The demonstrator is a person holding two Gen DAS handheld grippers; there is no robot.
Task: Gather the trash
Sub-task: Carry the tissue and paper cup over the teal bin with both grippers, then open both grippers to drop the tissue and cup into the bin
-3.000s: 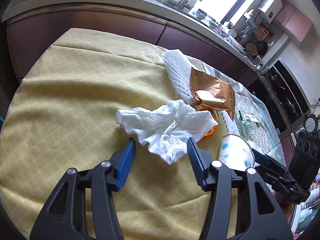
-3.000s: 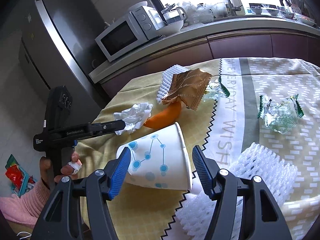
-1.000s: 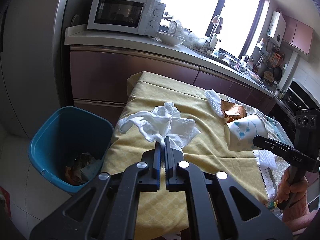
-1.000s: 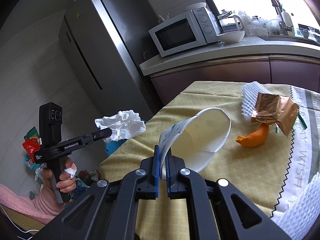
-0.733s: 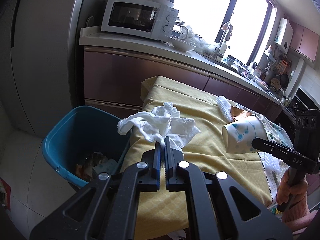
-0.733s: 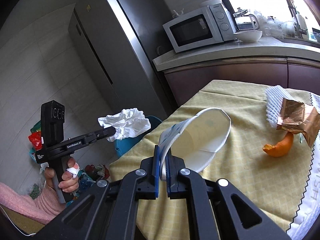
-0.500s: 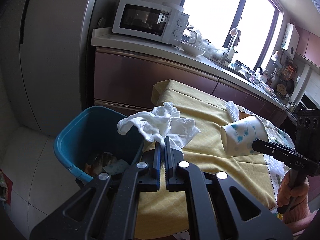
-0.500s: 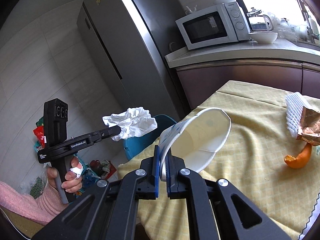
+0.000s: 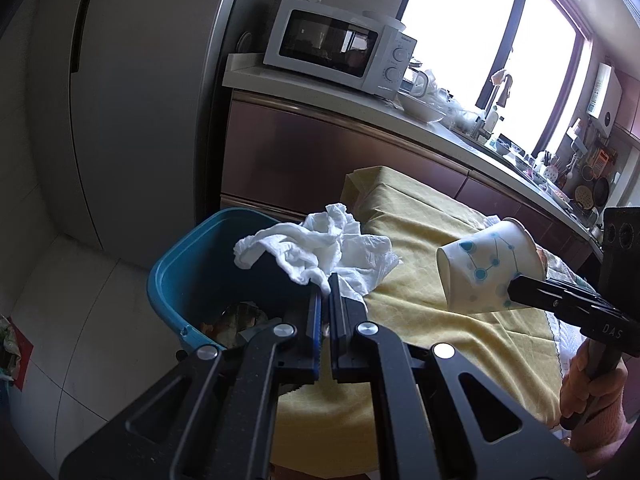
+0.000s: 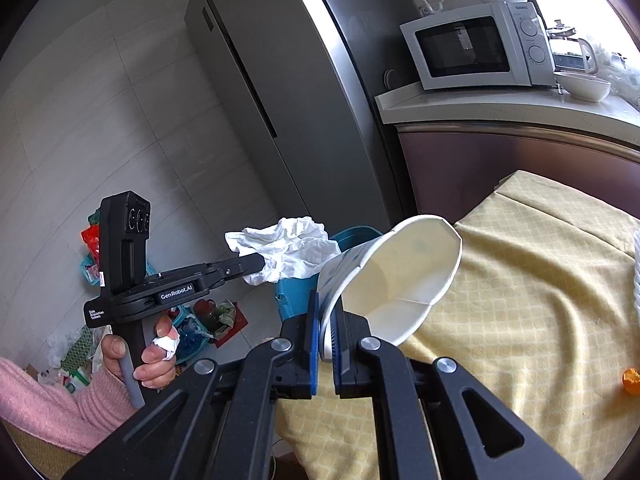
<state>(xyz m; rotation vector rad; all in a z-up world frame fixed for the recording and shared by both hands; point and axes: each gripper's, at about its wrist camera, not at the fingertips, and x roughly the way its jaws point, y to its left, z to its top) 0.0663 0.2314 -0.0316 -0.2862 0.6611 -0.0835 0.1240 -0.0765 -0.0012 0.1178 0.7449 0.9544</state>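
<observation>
A crumpled white tissue (image 9: 320, 250) is clenched between the closed fingers of the left tool (image 9: 325, 300), held in the air above the near rim of the blue trash bin (image 9: 176, 276), w/ part of it hanging over the bin's opening and part over the table edge. Some trash is seen at the bottom of the bin. The bin stands on the tiled floor just beside the table (image 9: 460, 344), which is covered w/ a yellow patterned cloth. A white paper cup (image 10: 396, 280) w/ blue dot-and-line print is gripped by its wall in the right tool (image 10: 324, 320), fingers pinched shut on it, the wall squashed between them; the cup is tilted, its open mouth turned toward the right wrist camera, and it is held above the table's corner, near the bin. In the right wrist view the left tool (image 10: 256, 262) is seen w/ the tissue (image 10: 286, 250) at its tip, held by a hand (image 10: 140, 356) w/ a bandaged finger. A white microwave (image 9: 340, 50) sits on the counter behind, next to a grey fridge (image 9: 132, 92). An orange scrap (image 10: 631, 380) lies on the cloth at far right.
</observation>
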